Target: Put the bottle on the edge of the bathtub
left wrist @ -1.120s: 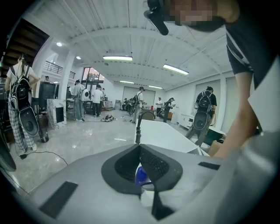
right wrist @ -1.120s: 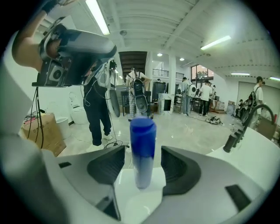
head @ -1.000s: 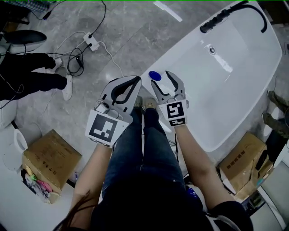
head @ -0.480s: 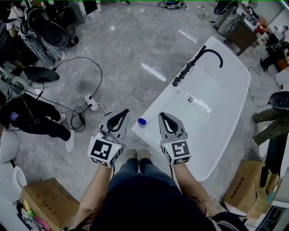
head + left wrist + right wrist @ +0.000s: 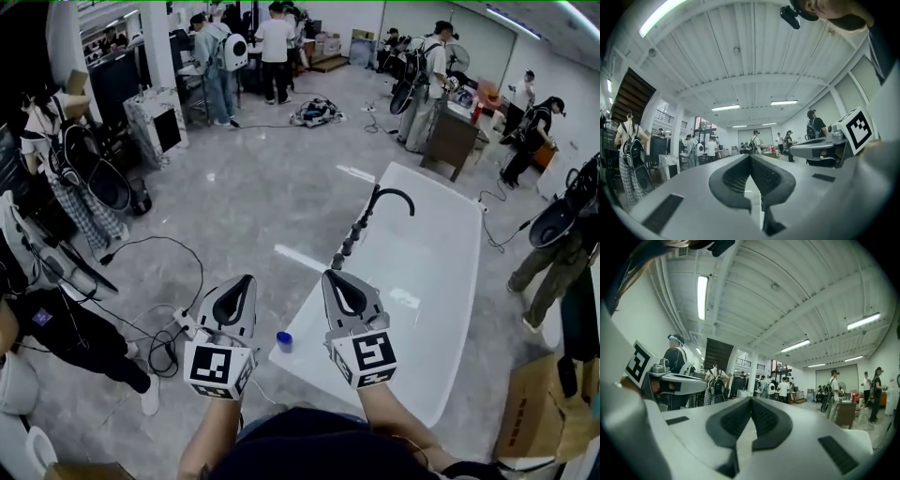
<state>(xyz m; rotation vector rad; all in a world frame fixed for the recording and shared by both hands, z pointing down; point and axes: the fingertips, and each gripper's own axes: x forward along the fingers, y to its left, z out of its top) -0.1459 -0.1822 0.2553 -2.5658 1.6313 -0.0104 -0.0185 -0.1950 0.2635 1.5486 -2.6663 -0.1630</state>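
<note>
A small bottle with a blue cap (image 5: 284, 341) stands on the near corner of the white bathtub's rim (image 5: 309, 370). The tub runs away to the upper right, with a black faucet (image 5: 389, 195) on its far edge. My left gripper (image 5: 246, 278) is raised left of and above the bottle, shut and empty. My right gripper (image 5: 330, 274) is held over the tub's near end, its jaws touching at the tips with nothing between them. In the gripper views, the left gripper (image 5: 750, 156) and the right gripper (image 5: 751, 399) both point level into the room.
Cables and a power strip (image 5: 183, 323) lie on the grey floor at left, near a seated person's legs (image 5: 75, 337). A person (image 5: 553, 253) stands at the tub's right side. A cardboard box (image 5: 553, 412) sits at lower right. Several people stand farther back.
The head view has tilted up from the floor to the room. Both grippers have lifted up and away from the bottle, which stays on the tub's corner.
</note>
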